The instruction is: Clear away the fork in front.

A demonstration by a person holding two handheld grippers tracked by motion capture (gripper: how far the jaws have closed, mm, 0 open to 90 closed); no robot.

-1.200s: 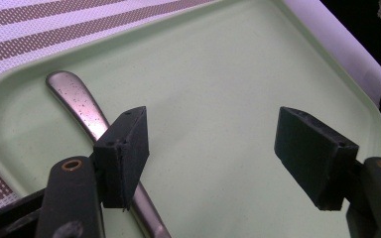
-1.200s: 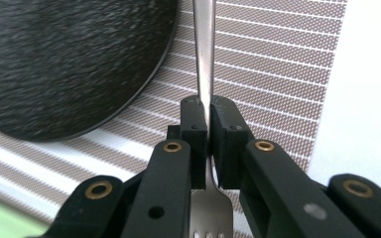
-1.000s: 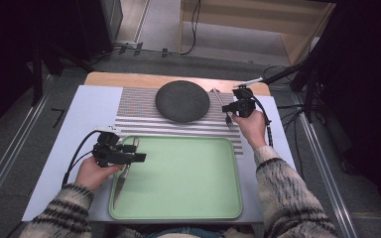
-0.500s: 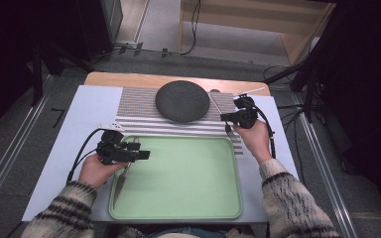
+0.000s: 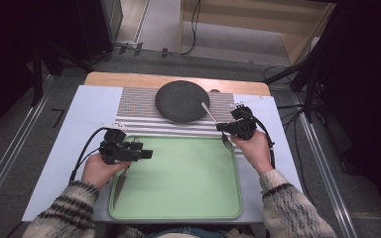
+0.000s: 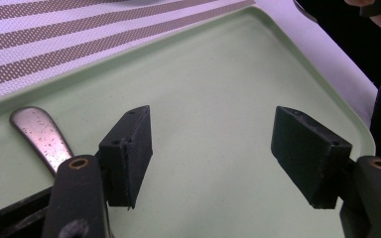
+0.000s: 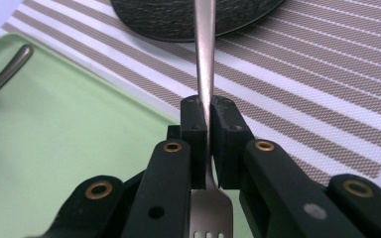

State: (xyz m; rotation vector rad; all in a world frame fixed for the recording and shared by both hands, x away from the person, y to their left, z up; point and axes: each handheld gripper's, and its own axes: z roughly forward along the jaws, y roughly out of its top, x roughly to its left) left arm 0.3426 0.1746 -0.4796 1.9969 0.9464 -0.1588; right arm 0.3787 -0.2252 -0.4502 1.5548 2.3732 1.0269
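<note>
The person wears a chunky knitted sweater with a light and dark flecked pattern on both sleeves, the ribbed cuffs ending at the wrists. Each hand carries a black gripper. The left gripper [image 5: 146, 154] has a boxy black body and a black cable looping away behind the jaws. The right gripper [image 5: 220, 127] is black too, with its own black cable curving back past the wrist. Both have two matte black block-shaped fingers [image 6: 129, 148] with flat inner faces and small screw holes near the tips. Behind the jaws, black link arms carry brass-coloured rivets [image 7: 171, 147], and one link bears a pale round screw head.
</note>
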